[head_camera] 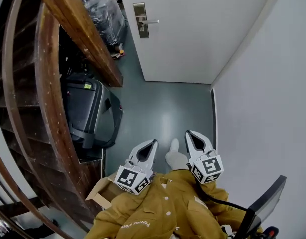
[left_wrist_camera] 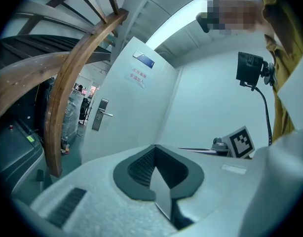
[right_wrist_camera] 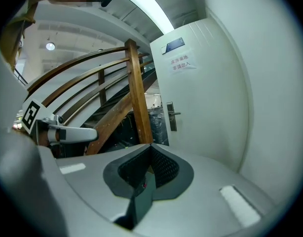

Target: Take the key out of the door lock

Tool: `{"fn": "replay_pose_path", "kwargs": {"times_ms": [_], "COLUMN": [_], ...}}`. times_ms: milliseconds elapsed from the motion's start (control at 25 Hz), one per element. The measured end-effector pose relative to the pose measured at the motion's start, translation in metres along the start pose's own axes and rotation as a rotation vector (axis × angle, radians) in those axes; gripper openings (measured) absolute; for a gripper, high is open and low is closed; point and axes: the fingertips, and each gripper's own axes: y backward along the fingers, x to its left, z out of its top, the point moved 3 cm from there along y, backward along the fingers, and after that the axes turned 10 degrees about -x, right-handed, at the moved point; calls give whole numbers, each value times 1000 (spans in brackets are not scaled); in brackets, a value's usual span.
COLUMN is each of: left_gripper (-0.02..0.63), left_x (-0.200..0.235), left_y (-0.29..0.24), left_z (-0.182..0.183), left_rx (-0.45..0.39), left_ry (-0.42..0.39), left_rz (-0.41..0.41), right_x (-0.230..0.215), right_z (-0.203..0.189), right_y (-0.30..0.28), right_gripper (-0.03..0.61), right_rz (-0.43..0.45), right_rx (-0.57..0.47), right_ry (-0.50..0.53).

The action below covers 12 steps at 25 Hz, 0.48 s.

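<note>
The white door (head_camera: pixel 193 29) stands shut at the far end of the passage. Its metal lock plate (head_camera: pixel 140 20) with a lever handle shows again as the lock plate (left_wrist_camera: pixel 98 114) in the left gripper view and as the lock plate (right_wrist_camera: pixel 170 116) in the right gripper view. The key is too small to make out. My left gripper (head_camera: pixel 153 142) and right gripper (head_camera: pixel 188 133) are held low near my body, side by side, far from the door. Both are shut and hold nothing. Close up, the left gripper (left_wrist_camera: pixel 154 147) and right gripper (right_wrist_camera: pixel 150 146) each have their tips meeting.
A wooden stair beam (head_camera: pixel 78 34) and curved rails run along the left. A black case (head_camera: pixel 88 111) stands under them, with a cardboard box (head_camera: pixel 100 193) nearer me. Wrapped goods (head_camera: pixel 100 9) sit left of the door. A white wall (head_camera: pixel 262 108) bounds the right.
</note>
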Motion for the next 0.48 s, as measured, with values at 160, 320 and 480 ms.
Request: {"fn": "replay_pose_path", "kwargs": {"times_ms": [160,320,480], "left_gripper": [-5,-5,-5], "left_x": [18,37,64], "left_y": [-61,-103,-130], "left_z": [10,22,33], "left_rx": [14,19,19], "left_ry": [-8,-22,-15], "left_rz": [10,25,39], "right_x": [-45,-82,-92], "right_z": [22,40,40], "right_y": [-49,-92,-130], "right_gripper": [6,6,6], "right_rz": [54,90,151], "right_rx": [-13,-20,12], "right_ry": [-2,5,-11]}}
